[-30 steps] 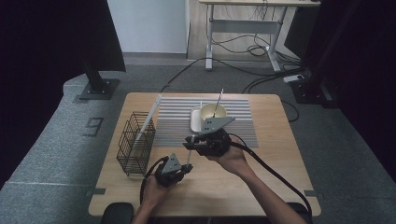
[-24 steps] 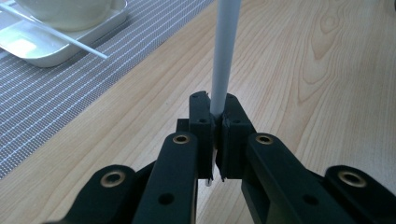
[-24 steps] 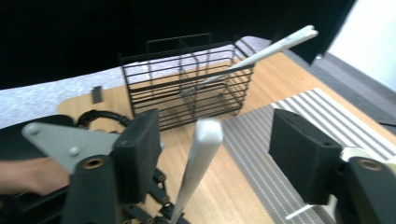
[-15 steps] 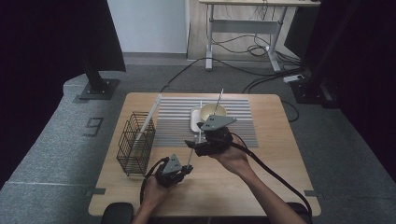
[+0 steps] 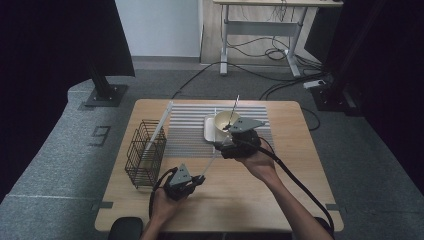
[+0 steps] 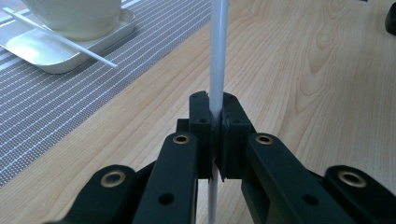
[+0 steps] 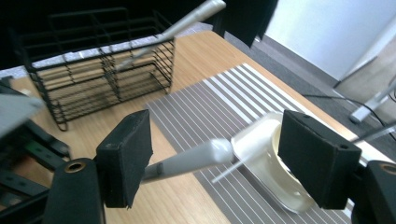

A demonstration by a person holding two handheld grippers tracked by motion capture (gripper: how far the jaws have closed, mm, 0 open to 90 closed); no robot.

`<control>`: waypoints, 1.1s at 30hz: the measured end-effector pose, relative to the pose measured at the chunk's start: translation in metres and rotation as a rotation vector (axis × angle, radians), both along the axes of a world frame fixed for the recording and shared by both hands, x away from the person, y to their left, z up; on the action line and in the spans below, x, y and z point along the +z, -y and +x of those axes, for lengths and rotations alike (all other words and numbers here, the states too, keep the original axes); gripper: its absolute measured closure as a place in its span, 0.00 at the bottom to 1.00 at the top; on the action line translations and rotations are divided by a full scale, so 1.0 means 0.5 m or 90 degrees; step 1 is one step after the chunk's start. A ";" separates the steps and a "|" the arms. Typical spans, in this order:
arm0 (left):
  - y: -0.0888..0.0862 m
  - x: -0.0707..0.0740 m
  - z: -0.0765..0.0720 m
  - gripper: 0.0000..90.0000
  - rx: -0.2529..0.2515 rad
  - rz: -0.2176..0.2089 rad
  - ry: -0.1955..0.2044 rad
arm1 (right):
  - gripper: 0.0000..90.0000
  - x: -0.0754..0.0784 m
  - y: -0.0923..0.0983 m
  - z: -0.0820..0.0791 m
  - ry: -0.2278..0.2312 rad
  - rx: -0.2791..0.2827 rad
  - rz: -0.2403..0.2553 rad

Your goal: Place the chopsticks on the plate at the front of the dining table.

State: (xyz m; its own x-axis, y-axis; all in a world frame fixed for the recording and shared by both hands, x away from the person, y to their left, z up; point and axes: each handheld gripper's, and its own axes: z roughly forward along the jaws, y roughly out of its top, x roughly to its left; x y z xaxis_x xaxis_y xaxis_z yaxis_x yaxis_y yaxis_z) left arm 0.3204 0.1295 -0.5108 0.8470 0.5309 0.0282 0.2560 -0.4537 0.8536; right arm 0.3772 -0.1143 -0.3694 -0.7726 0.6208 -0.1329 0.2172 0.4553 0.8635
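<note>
From the high view, the left gripper [image 5: 192, 181] sits near the desk's [image 5: 300, 190] front edge, its jaws clenched on a thin white stick [image 5: 210, 162] that slants up toward the right gripper [image 5: 220, 146]. A wire basket [image 5: 145, 152] stands at the left edge with another stick [image 5: 159, 126] leaning in it; a bowl [image 5: 226, 122] on a tray [image 5: 209, 129] rests on the striped mat [image 5: 187, 130] behind the right gripper.

In the left gripper view, the jaws pinch the white stick [image 6: 217, 60] upright; the tray [image 6: 56, 56] lies just beyond.

In the right gripper view, the jaws have just been opening and stand released, the stick [image 7: 187, 161] between them and touching neither pad; the basket [image 7: 102, 79] is at the far side.
</note>
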 end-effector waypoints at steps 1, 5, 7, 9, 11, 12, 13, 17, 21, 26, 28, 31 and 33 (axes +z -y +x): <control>-0.001 0.000 0.000 0.95 0.001 -0.002 0.001 | 0.28 -0.006 0.007 0.006 -0.004 -0.007 0.000; -0.004 0.002 -0.001 0.95 0.001 -0.005 0.005 | 0.26 -0.030 0.034 0.027 -0.021 -0.029 0.004; -0.004 0.003 -0.001 0.95 0.001 -0.004 0.006 | 0.25 -0.045 0.048 0.039 -0.031 -0.040 0.005; -0.004 0.003 -0.001 0.95 0.000 -0.005 0.006 | 0.25 -0.059 0.061 0.049 -0.040 -0.050 0.006; -0.003 0.003 -0.001 0.95 -0.001 -0.005 0.005 | 0.25 -0.071 0.071 0.056 -0.046 -0.056 0.007; -0.003 0.003 -0.001 0.95 -0.001 -0.005 0.004 | 0.25 -0.077 0.075 0.059 -0.048 -0.062 0.006; -0.003 0.003 -0.001 0.95 -0.002 -0.004 0.005 | 0.25 -0.083 0.079 0.062 -0.048 -0.065 0.001; -0.003 0.004 -0.002 0.95 -0.005 -0.004 0.005 | 0.25 -0.102 0.091 0.071 -0.051 -0.078 -0.005; -0.001 0.001 -0.001 0.95 -0.007 0.004 -0.006 | 0.24 -0.111 0.093 0.072 -0.049 -0.077 -0.009; 0.001 0.000 0.000 0.95 -0.006 0.008 -0.008 | 0.18 -0.100 0.096 0.063 -0.043 -0.064 0.005; 0.001 -0.001 0.001 0.95 -0.006 0.010 -0.009 | 0.15 -0.092 0.099 0.058 -0.043 -0.060 0.013; 0.003 -0.002 0.001 0.95 -0.007 0.014 -0.008 | 0.14 -0.081 0.107 0.048 -0.039 -0.061 0.018; 0.004 -0.003 0.001 0.95 -0.007 0.018 -0.009 | 0.13 -0.072 0.113 0.040 -0.036 -0.063 0.020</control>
